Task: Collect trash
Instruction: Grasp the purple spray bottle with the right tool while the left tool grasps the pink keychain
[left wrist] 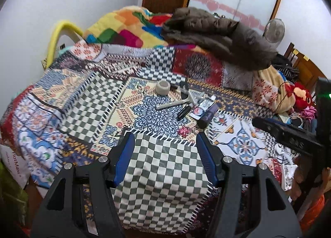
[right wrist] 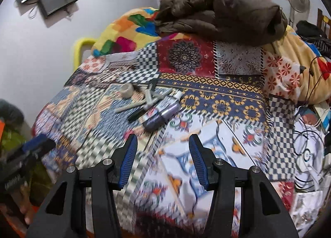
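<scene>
Hovering over bed [left wrist: 161,167], we see both grippers empty: left gripper [left wrist: 163,136] fingers apart, right gripper [right wrist: 163,140] fingers apart, nothing between. Trash cluster [left wrist: 190,105] lies mid-bed ahead: tape roll [left wrist: 163,87], razor-like tool [left wrist: 175,101], black pen [left wrist: 184,111], purple tube [left wrist: 208,116]. Open quilt between us and cluster. Near edge of bed cut off behind fingers. Brown jacket [left wrist: 223,35] heaped at far side. Right view motion-blurred; item labels unreadable.
</scene>
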The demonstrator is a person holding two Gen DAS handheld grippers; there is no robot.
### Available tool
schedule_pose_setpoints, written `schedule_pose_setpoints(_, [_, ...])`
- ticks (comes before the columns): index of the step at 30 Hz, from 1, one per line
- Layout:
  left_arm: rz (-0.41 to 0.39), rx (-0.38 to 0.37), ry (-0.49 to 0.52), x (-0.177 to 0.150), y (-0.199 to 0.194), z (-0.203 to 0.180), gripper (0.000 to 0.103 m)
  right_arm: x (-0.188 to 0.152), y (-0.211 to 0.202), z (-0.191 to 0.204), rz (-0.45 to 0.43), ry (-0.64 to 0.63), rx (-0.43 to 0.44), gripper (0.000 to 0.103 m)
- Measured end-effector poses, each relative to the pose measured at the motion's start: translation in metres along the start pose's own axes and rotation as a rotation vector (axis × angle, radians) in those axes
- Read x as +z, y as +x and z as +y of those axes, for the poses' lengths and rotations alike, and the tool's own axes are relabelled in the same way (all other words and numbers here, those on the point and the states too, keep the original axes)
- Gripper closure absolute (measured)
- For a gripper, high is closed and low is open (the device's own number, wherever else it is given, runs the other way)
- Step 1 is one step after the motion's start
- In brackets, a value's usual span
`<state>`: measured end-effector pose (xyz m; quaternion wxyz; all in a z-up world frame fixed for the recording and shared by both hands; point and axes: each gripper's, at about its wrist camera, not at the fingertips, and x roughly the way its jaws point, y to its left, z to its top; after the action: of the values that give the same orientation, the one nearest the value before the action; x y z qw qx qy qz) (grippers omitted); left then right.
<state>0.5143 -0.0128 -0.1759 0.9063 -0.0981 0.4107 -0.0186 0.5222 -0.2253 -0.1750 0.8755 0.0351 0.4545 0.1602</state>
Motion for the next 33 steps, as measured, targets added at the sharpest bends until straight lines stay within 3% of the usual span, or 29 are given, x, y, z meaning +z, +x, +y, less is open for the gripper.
schedule_pose_setpoints(9, [0.078, 0.005, 0.042, 0.001, 0.070, 0.000, 0.042, 0.023, 0.090, 0.013, 0.067, -0.022, -0.041, 0.055])
schedule_pose_setpoints(18, [0.149, -0.036, 0.116, -0.004, 0.123, -0.017, 0.043, 0.016, 0.109, 0.006, 0.076, -0.059, -0.041, 0.055])
schedule_pose_setpoints(23, [0.165, -0.065, 0.150, -0.005, 0.141, -0.028, 0.063, 0.008, 0.099, -0.005, 0.079, -0.103, -0.087, 0.055])
schedule_pose_setpoints(30, [0.136, -0.064, 0.185, -0.004, 0.149, -0.038, 0.072, 0.010, 0.113, -0.007, 0.136, -0.060, -0.015, 0.055])
schedule_pose_setpoints(33, [0.125, -0.044, 0.232, -0.008, 0.150, -0.044, 0.077, 0.006, 0.116, 0.000, 0.107, -0.071, -0.046, 0.056])
